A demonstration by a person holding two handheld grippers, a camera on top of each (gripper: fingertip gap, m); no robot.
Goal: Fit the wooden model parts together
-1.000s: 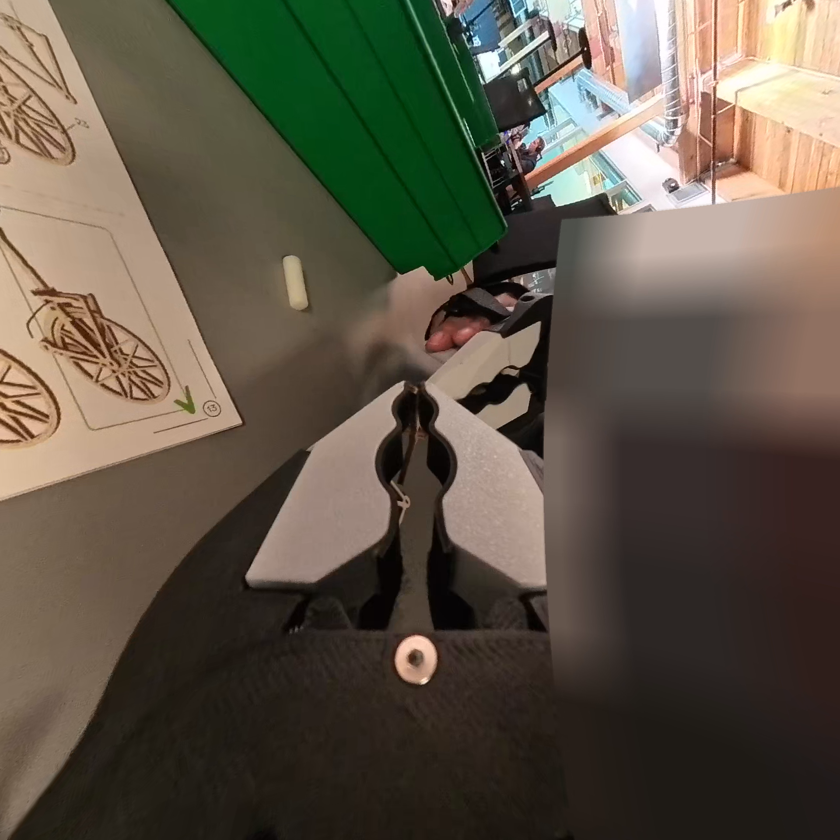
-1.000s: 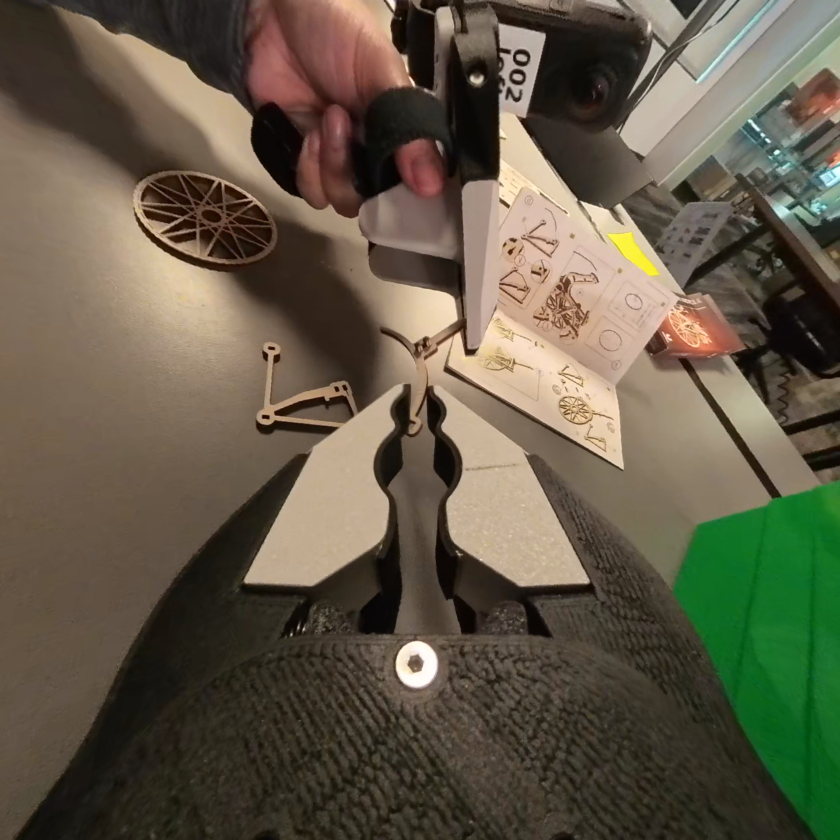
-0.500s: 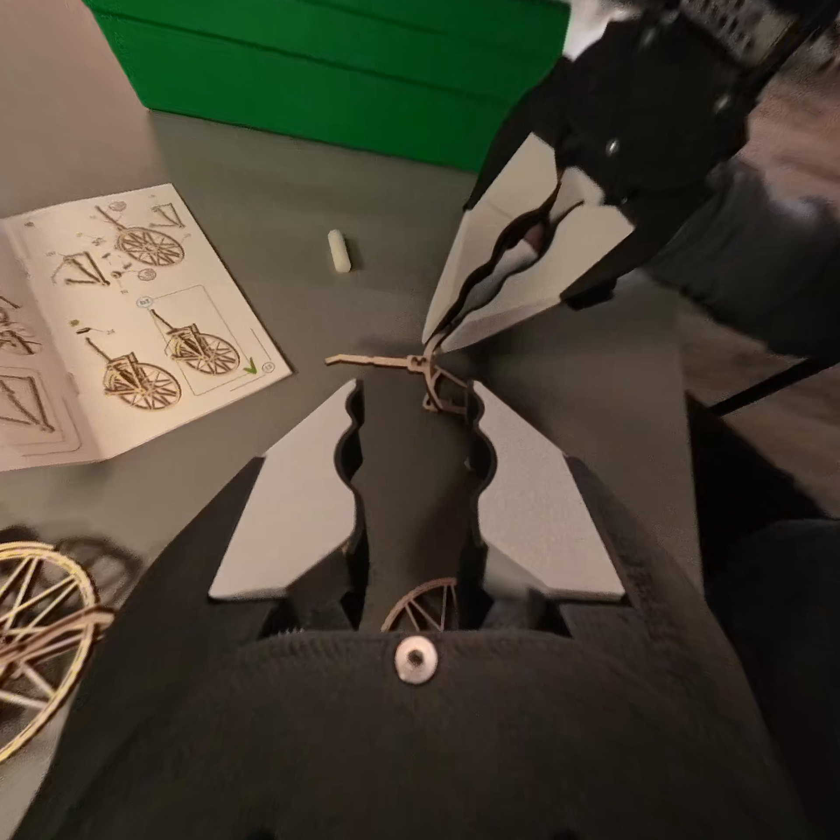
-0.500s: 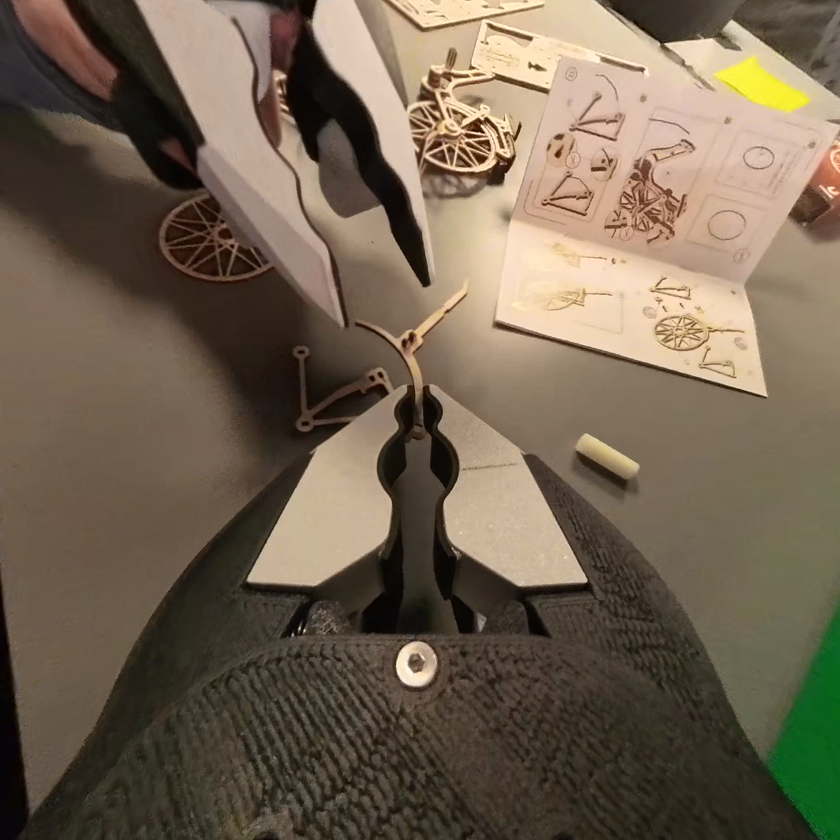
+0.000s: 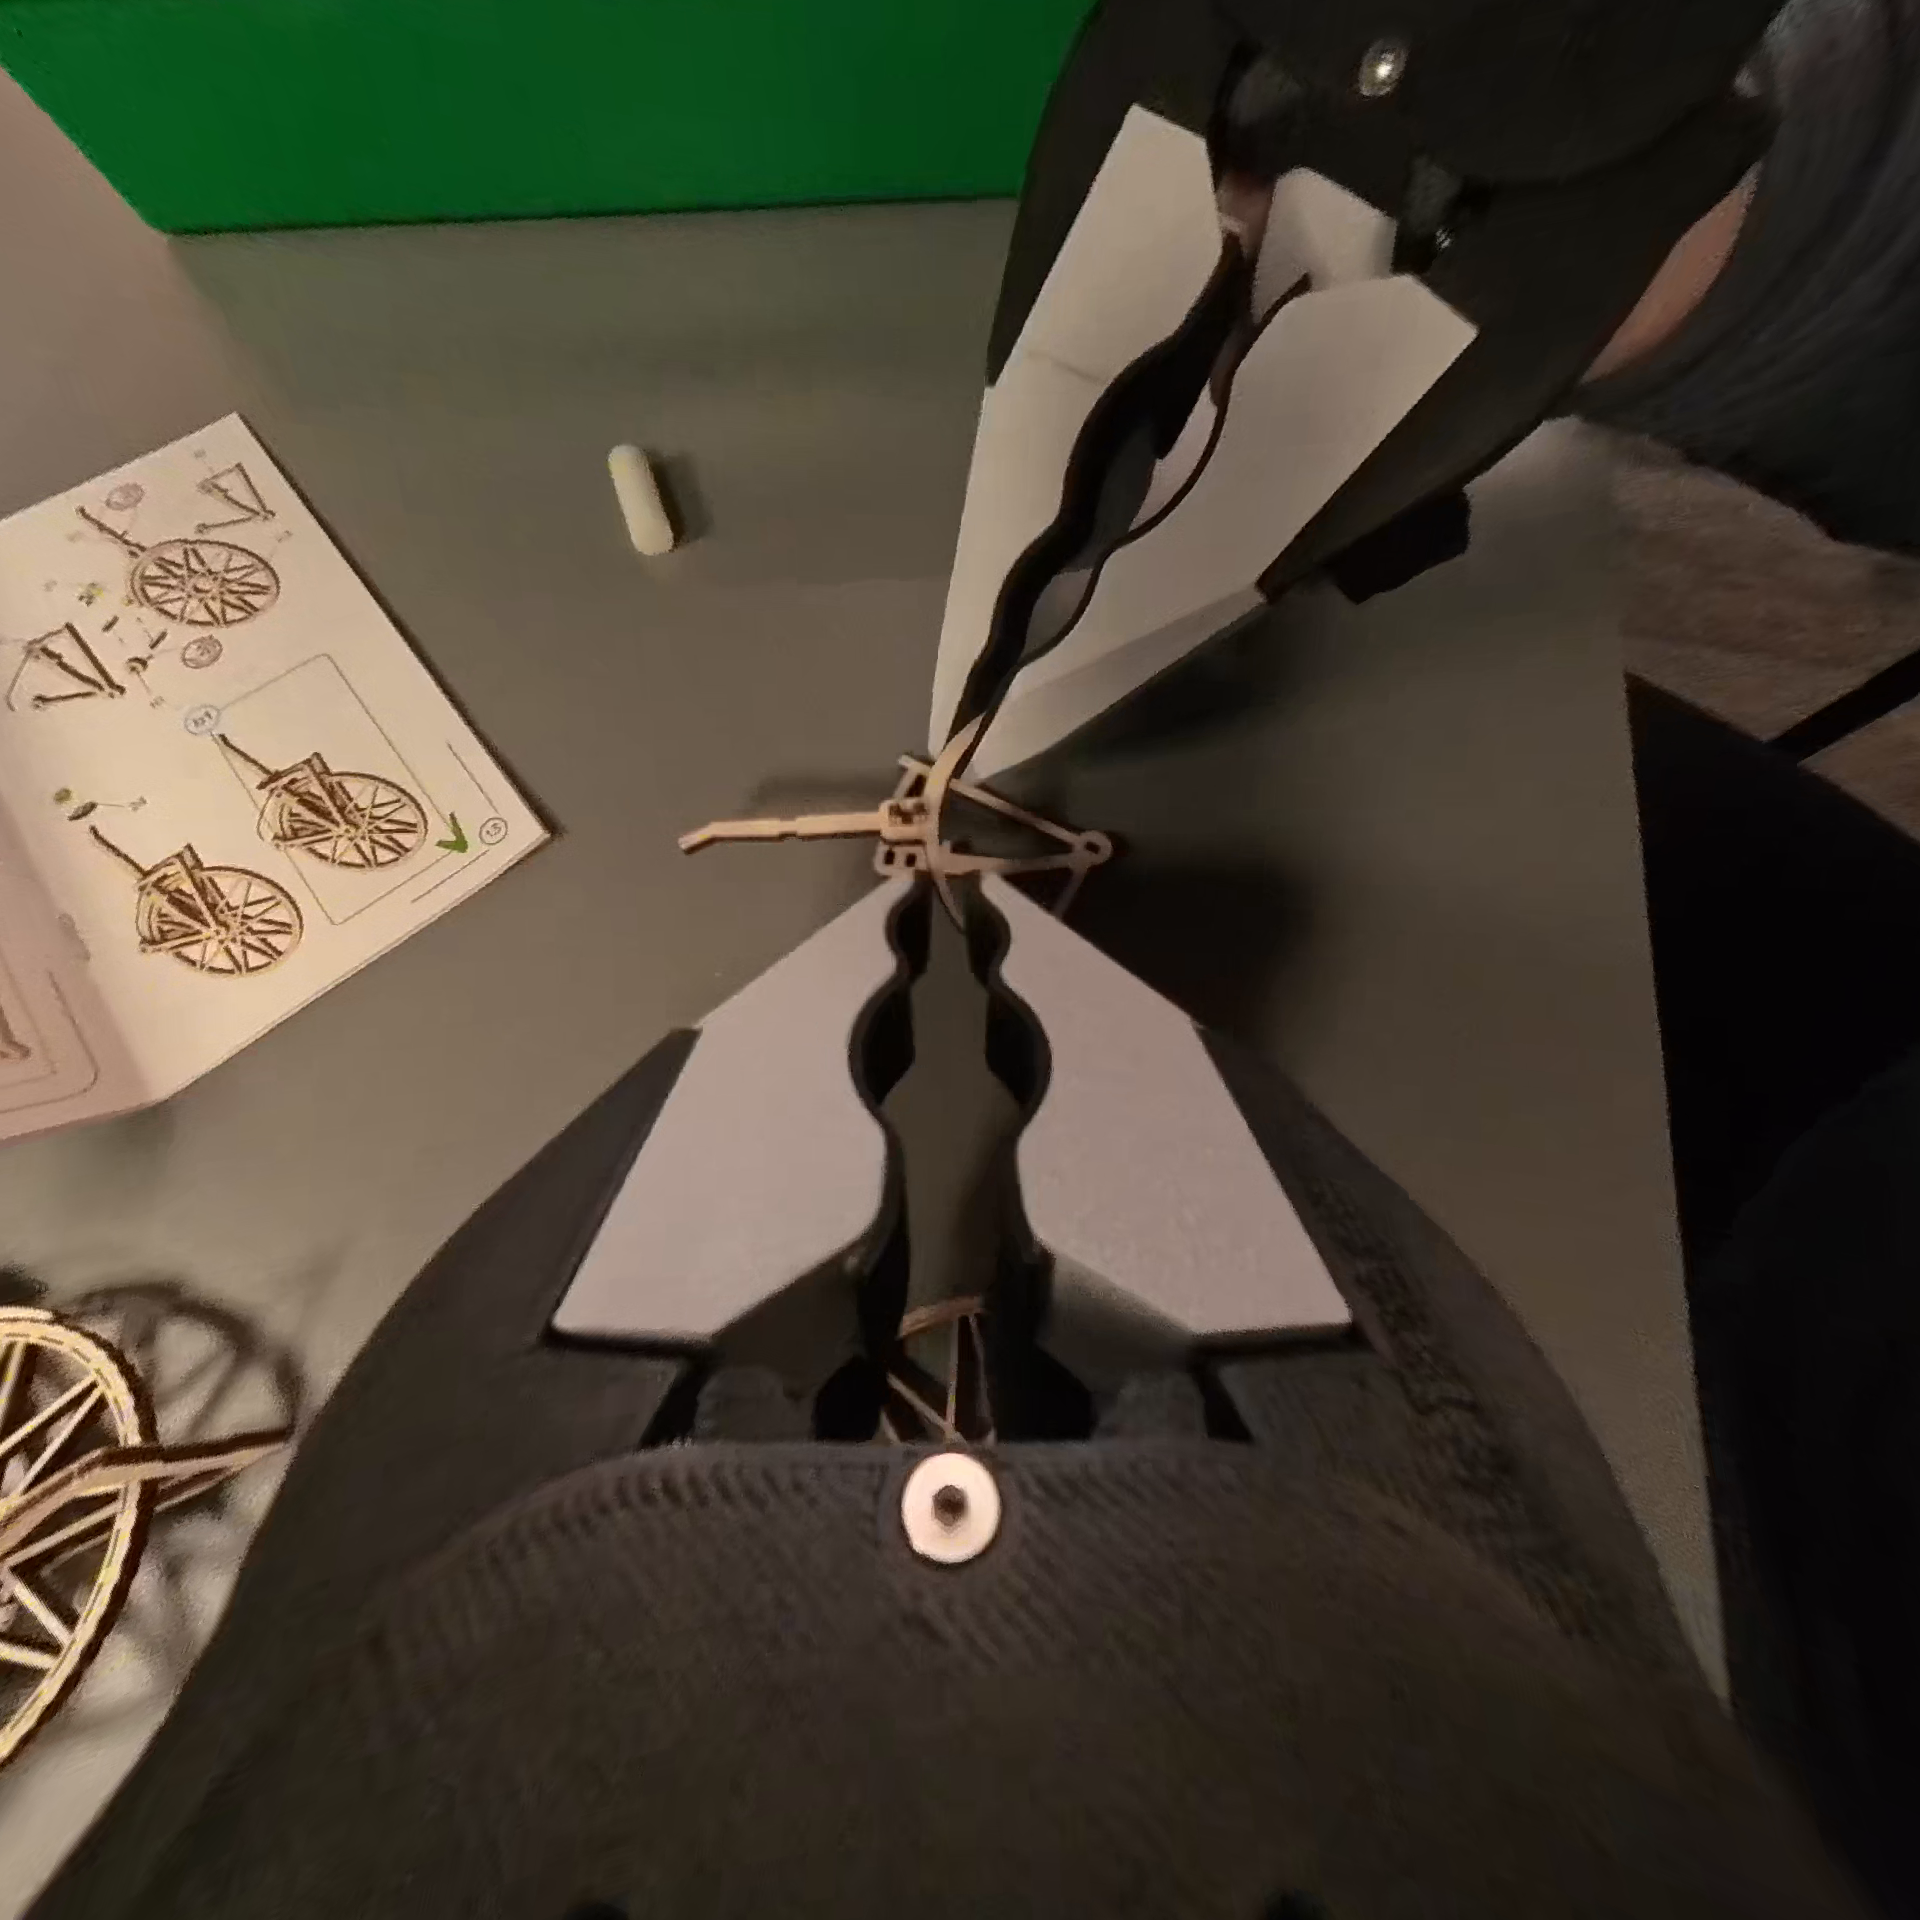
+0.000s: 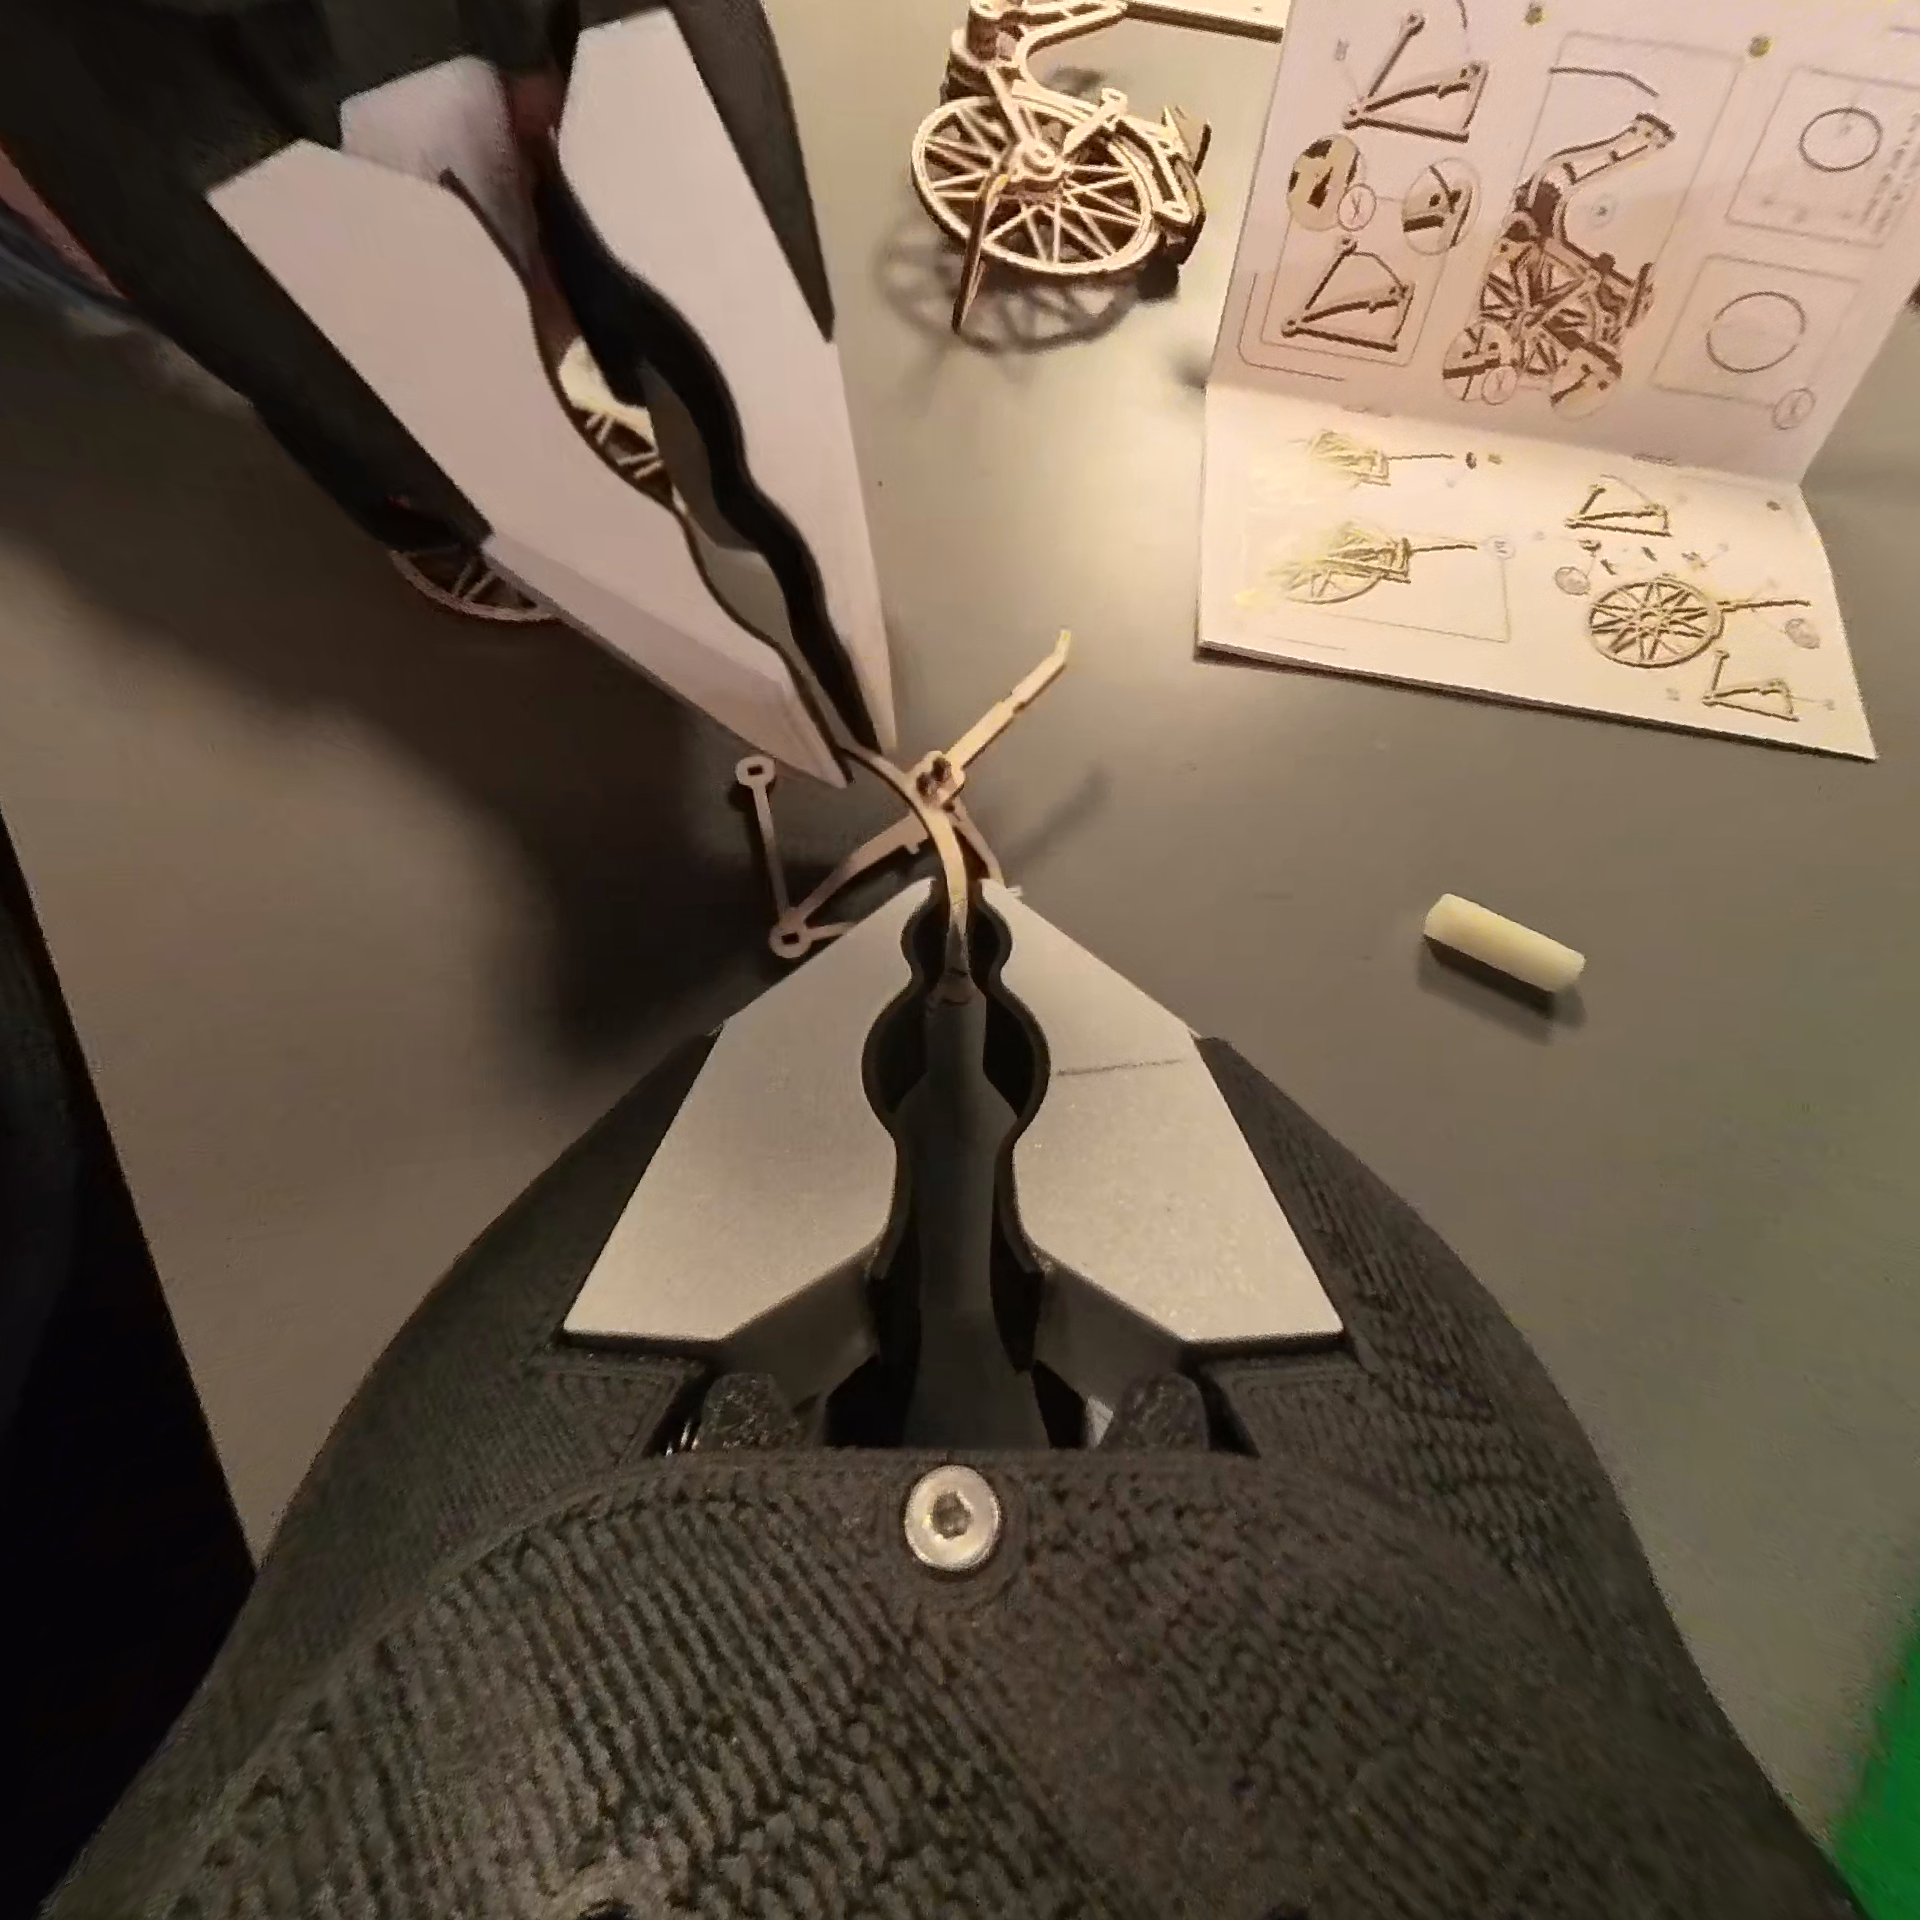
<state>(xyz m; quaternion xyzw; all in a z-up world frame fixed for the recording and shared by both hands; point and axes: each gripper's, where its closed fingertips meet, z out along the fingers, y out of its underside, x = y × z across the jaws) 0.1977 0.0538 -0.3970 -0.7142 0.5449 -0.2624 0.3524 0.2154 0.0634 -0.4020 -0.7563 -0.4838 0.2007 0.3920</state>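
Item: curved wooden arc piece (image 6: 940, 831), thin, with a cross-arm (image 6: 1003, 712) slotted through it. Held in the air just above the tabletop (image 6: 1351, 1039), between your two tongs.

Right tongs (image 6: 954, 914): closed on the near end of the arc. This grip likely steadies the part so the other end can be worked.

Left tongs (image 5: 940, 914): narrowed to a slim gap around the opposite end of the arc. Whether they actually pinch it, you cannot tell from either view. The two tools meet tip to tip, which suits bracing so slender a part at both ends while a joint is pressed home.

Beneath, flat on the tabletop: a triangular frame piece (image 6: 810, 883), probably the next mate.

Shown by the right wrist view only: the partly built wheeled model (image 6: 1049, 177) at the far side, and the arc's end seated inside your right tongs.

Shown by the left wrist view only: the green bin (image 5: 520, 104).

Common to both: instruction booklet (image 5: 260, 748), small white peg (image 5: 642, 501).
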